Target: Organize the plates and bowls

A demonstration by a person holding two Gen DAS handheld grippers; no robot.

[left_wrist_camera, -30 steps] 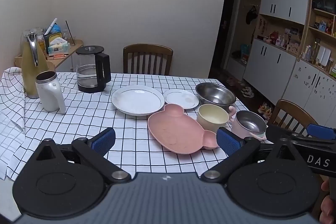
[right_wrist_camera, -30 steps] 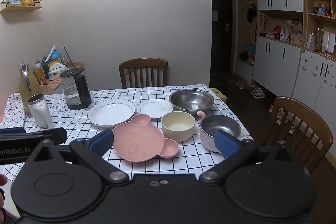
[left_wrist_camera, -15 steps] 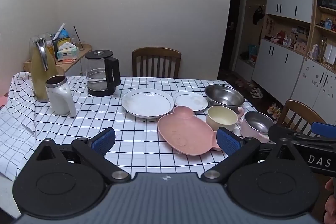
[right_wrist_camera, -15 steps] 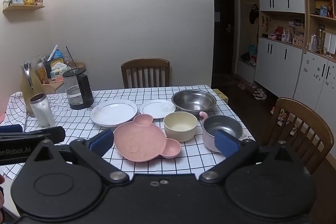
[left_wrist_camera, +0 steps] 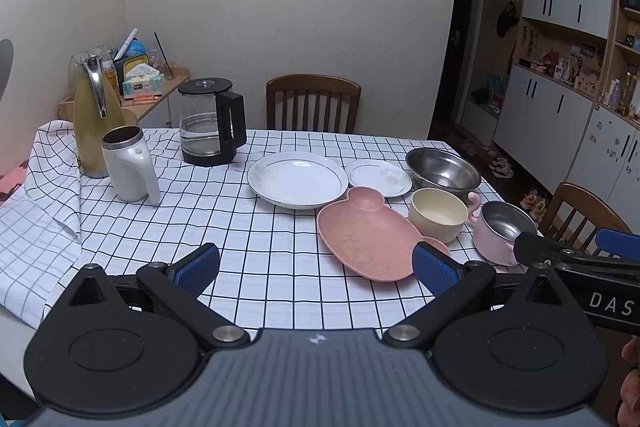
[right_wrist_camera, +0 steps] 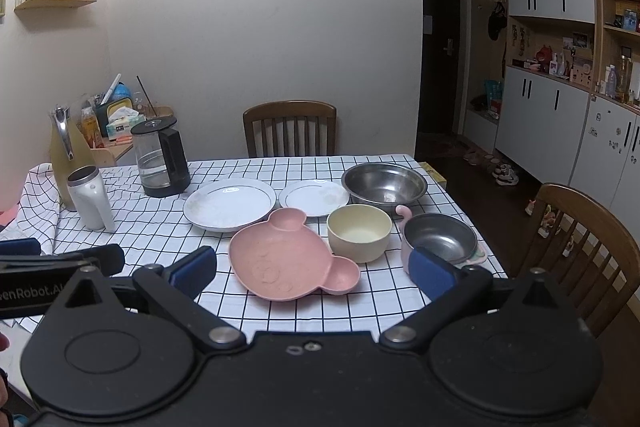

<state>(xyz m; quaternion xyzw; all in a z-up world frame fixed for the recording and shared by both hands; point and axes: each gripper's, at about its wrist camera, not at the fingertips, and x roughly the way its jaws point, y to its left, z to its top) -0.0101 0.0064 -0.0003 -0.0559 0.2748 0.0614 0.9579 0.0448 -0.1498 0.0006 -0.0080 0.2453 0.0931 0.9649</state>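
Observation:
On the checked tablecloth lie a large white plate, a small white plate, a pink bear-shaped plate, a cream bowl, a large steel bowl and a pink-sided steel bowl. My left gripper is open and empty, above the near table edge. My right gripper is open and empty, before the pink plate. Each gripper shows at the edge of the other's view.
A glass kettle, a white jug and a yellow thermos stand at the table's left. A wooden chair is behind the table, another at its right. Cabinets line the right wall.
Both grippers have drawn back slightly and the left view has shifted leftward, so the dishes sit further right in its view. Nothing on the table has moved.

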